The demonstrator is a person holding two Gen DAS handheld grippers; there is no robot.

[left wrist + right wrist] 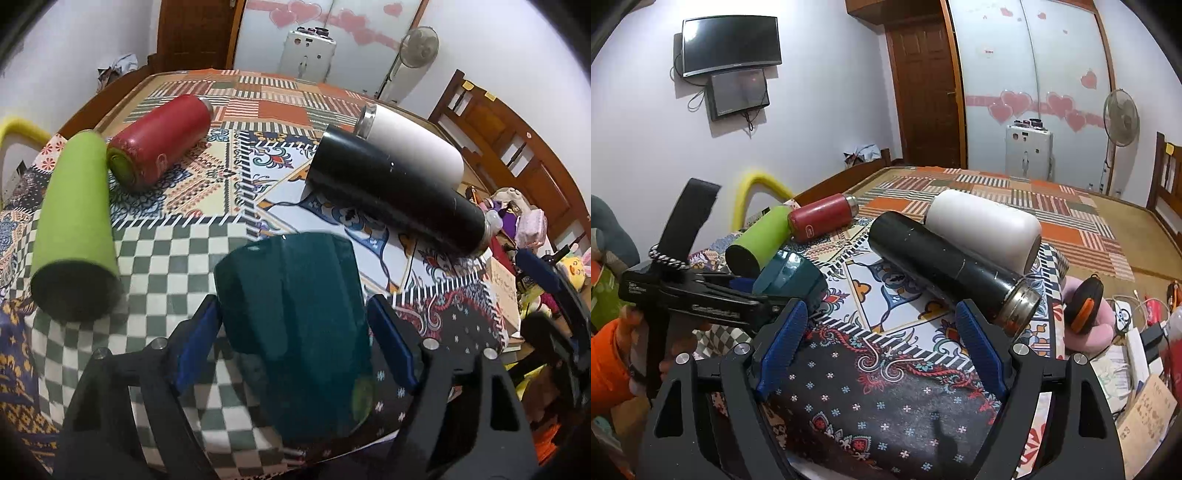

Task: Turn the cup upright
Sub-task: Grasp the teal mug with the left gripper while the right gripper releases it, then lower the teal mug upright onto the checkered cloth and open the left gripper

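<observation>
A dark teal cup (295, 321) lies on its side on the patterned cloth, base toward the far side. My left gripper (295, 343) is open with its blue pads (199, 339) on either side of the cup; whether they touch it is unclear. In the right wrist view the teal cup (792, 278) sits at the tip of the left gripper (738, 291). My right gripper (882, 343) is open and empty over the cloth, near the black flask.
On the cloth-covered table (177, 258) lie a green bottle (75, 229), a red flask (162, 140), a black flask (395, 192) and a white flask (410, 147). Clutter lies off the table's right edge (1115, 332).
</observation>
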